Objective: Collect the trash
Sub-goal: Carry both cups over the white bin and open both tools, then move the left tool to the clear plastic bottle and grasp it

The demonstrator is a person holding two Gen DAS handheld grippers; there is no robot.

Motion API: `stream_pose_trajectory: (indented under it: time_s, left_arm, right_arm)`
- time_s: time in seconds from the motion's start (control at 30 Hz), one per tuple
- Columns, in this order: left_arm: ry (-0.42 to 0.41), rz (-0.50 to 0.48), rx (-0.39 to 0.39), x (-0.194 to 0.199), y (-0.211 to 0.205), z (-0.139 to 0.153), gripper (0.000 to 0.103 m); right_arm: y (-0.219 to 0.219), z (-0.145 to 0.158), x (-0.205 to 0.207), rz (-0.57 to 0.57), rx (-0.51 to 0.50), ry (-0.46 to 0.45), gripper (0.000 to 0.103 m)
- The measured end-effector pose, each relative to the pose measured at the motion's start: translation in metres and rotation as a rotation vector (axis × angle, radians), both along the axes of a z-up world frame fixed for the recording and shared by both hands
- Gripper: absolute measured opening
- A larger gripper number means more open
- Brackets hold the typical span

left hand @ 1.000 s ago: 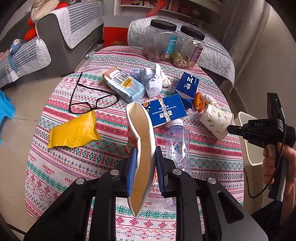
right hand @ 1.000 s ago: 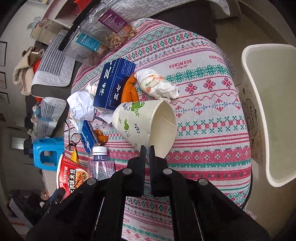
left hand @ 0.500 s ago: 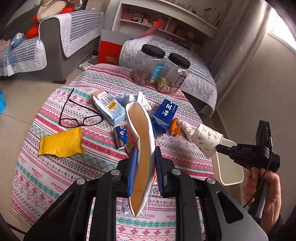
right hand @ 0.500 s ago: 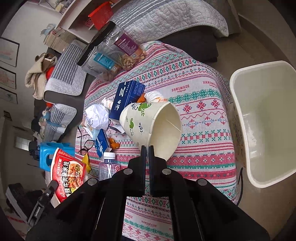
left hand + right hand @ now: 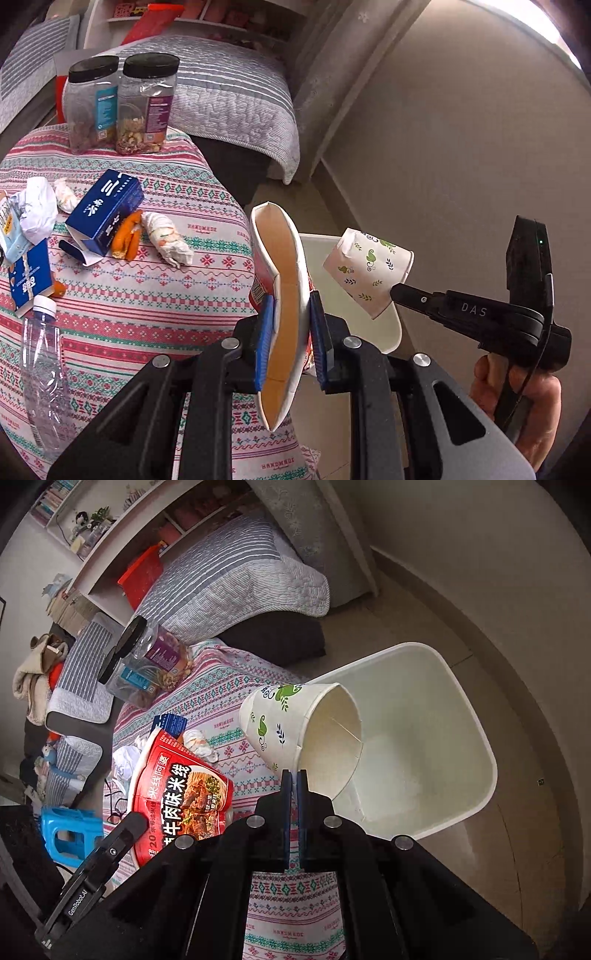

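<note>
Your paper cup hangs by its rim from the right gripper, pinched tight, over the white bin; the left gripper clamps the flattened noodle bowl beside it. Next, release both squarely above the opening.

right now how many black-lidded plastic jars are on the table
2. The left jar, with a blue label, and the right jar, with a purple label, stand side by side at the table's far edge. No others show.
</note>
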State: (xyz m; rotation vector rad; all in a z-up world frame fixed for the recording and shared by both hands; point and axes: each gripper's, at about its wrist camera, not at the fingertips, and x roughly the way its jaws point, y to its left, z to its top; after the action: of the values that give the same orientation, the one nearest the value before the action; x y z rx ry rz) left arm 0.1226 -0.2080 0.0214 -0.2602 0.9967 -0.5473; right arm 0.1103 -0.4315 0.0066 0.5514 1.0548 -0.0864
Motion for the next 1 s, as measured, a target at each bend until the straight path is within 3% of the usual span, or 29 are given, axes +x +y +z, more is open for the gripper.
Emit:
stream_pose_trajectory:
  time_s: [0.2,0.33,0.47,0.53,0.57,0.6,0.67,0.7,0.73,1.0]
  left_arm:
    - [0.024,-0.071,0.01,0.013,-0.074,-0.032,0.02]
    - [0.078,-0.079,0.045,0.024,-0.102,-0.064,0.021]
    - [0.087,-0.08,0.078,0.029,-0.112,-0.084,0.032]
    - [0.097,-0.085,0.076,0.029,-0.116,-0.089,0.043]
    - [0.098,-0.077,0.078,0.03,-0.116,-0.092,0.055]
    - [0.092,-0.06,0.081,0.03,-0.114,-0.092,0.06]
    - [0.096,-0.04,0.072,0.031,-0.109,-0.091,0.064]
    - [0.107,-0.039,0.067,0.03,-0.1,-0.088,0.064]
    - [0.107,-0.039,0.069,0.032,-0.096,-0.085,0.064]
    - [0.088,0.031,0.144,0.032,-0.032,-0.052,0.064]
  right_arm:
    - [-0.039,-0.023,-0.008,-0.045,-0.09,0.091,0.002]
    - [-0.046,-0.044,-0.003,-0.043,-0.129,0.163,0.002]
    - [-0.045,-0.063,0.006,-0.014,-0.147,0.219,0.003]
    - [-0.041,-0.069,0.009,0.014,-0.144,0.243,0.009]
    - [-0.037,-0.07,0.011,0.023,-0.144,0.249,0.024]
    - [-0.035,-0.068,0.011,0.019,-0.16,0.251,0.031]
    - [-0.036,-0.059,0.007,0.007,-0.19,0.229,0.043]
    - [-0.038,-0.053,0.006,-0.007,-0.187,0.207,0.056]
    - [-0.041,-0.047,0.005,-0.023,-0.187,0.184,0.062]
    - [-0.018,-0.022,0.014,0.006,-0.208,0.083,0.073]
